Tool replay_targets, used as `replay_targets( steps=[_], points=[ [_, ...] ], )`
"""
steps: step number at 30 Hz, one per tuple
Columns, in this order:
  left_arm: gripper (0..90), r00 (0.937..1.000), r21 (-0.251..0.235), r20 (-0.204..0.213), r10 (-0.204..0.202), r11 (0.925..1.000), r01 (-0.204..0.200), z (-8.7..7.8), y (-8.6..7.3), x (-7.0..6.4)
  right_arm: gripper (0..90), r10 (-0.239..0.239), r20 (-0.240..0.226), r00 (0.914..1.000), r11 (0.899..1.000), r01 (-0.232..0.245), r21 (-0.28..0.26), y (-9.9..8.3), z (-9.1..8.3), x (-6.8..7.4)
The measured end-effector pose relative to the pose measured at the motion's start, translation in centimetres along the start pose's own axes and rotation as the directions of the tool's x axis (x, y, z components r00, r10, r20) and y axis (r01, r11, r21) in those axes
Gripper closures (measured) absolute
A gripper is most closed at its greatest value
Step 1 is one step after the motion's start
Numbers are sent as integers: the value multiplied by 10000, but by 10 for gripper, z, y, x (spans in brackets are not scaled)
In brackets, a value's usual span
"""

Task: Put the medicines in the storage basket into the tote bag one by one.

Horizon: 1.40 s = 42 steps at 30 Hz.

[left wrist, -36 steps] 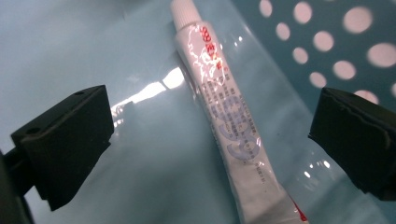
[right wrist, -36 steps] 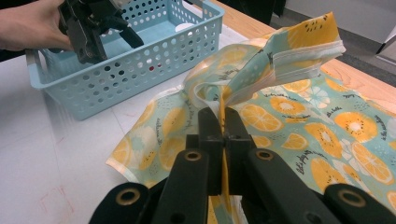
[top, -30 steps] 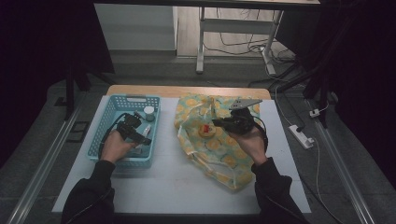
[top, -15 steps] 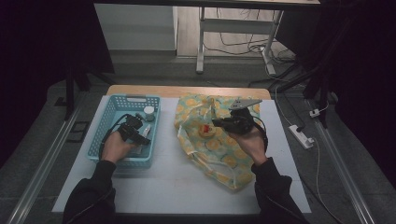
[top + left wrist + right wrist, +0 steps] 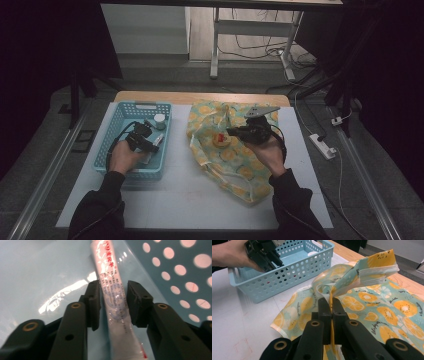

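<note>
Pale blue plastic sits at the left of the high view: the perforated basket (image 5: pixel 120 120) rests on the white table (image 5: pixel 190 190), and your left hand (image 5: pixel 122 157) reaches into it with the left gripper (image 5: pixel 150 145) pointed toward the basket's right wall. In the left gripper view, a slim white tube (image 5: pixel 111 290) with red and blue print lies on the basket floor and runs up the middle of the frame between the two black jaws; the jaws are spread, one on each side of the tube, with a sliver of space showing on each side, so they are not pressing it. A small white round item (image 5: pixel 159 118) lies near the basket's far right corner in the high view. Moving right, the fruit-print bag (image 5: pixel 235 155), light green with orange slices, lies spread across the centre of the table, just beside the basket but apart from it, and a small orange and red object (image 5: pixel 220 140) sits at its upper left part. At centre right of the high view, your right hand (image 5: pixel 270 152) holds the right gripper (image 5: pixel 232 132) over the bag. In the right gripper view, the jaws are pressed together on a fold of the bag's edge, lifting that fabric into a peak above the table.
</note>
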<state>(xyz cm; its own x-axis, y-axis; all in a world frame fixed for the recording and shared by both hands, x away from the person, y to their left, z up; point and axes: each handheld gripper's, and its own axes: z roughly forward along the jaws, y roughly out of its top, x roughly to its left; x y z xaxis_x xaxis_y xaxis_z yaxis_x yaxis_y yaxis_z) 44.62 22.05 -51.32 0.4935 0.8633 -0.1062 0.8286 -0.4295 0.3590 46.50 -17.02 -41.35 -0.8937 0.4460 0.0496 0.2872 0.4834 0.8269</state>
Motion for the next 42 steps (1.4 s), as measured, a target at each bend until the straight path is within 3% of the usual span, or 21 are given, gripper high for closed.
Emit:
replay_targets(
  steps=[4,10,19,31,40,42],
  points=[
    [691,9999,114,-61,-117,9999,117,0,2,-1,896,0,-5,10000,10000,0,-4,0,0,0],
    [704,9976,291,108,-683,9973,680,0,5,0,896,-8,14,10000,10000,8,-14,0,0,0],
    [710,9944,535,250,-1028,9934,1013,-1,9,2,896,10,22,10000,10000,-10,-66,0,-2,-1],
    [712,9960,-228,-10,-898,9957,898,-18,6,5,896,-35,46,10000,9999,36,-147,1,-3,0],
    [712,9975,-984,-129,-688,9929,672,-37,2,6,896,-41,67,10000,9998,42,-207,2,-5,1],
    [712,9971,-1238,72,-755,9894,758,-41,0,7,896,-42,76,10000,9998,43,-210,2,-5,1]
  ],
)
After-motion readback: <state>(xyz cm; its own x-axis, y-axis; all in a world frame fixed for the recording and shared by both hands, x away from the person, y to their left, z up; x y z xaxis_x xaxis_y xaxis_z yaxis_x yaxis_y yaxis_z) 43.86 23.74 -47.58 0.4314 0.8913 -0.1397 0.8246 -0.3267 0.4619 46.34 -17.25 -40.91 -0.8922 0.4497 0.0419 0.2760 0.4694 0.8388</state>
